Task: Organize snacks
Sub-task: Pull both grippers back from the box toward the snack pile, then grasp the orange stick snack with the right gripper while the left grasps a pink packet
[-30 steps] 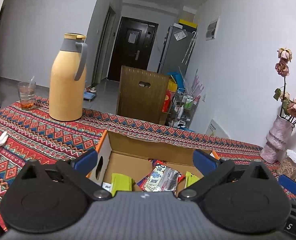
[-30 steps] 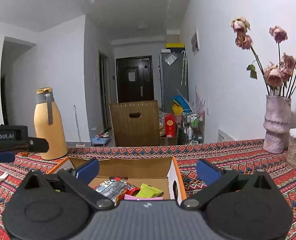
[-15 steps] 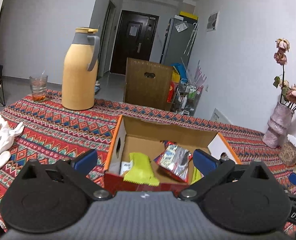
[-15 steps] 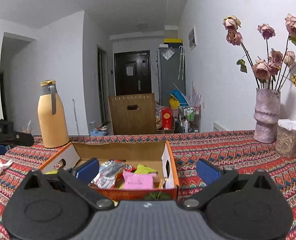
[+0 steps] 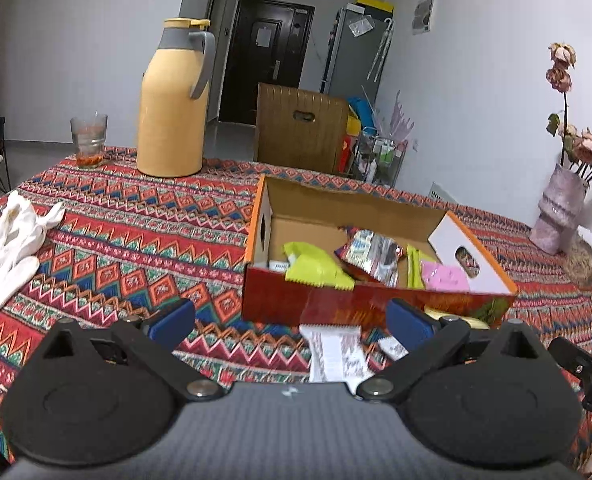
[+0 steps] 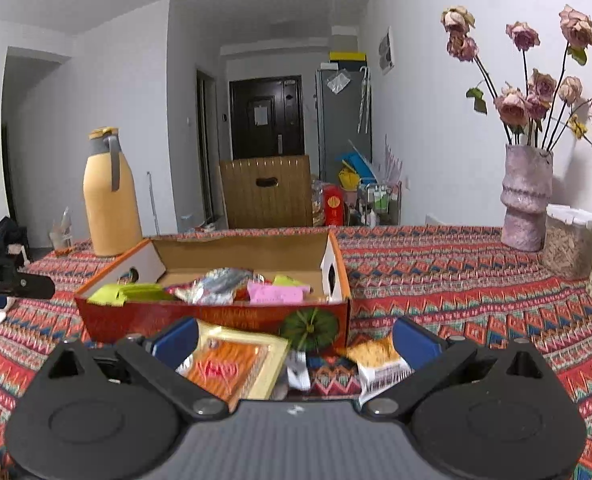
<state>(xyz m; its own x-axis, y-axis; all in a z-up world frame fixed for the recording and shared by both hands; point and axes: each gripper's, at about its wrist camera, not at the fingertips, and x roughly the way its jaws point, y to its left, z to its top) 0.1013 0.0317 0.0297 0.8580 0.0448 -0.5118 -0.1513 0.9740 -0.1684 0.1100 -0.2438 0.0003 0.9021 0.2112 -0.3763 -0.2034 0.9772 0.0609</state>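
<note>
orange packet [image 6: 231,364] half hidden | white packet [image 5: 336,354] blurred, cut off

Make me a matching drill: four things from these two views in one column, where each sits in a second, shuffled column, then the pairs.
Things
1. pink packet
2. orange packet
3. white gloves
4. dried roses

Places
A. standing in the pink vase
B. inside the cardboard box
C. on the tablecloth, far left
D. on the tablecloth just in front of the box

Pairs: 1-B, 2-D, 3-C, 4-A
</note>
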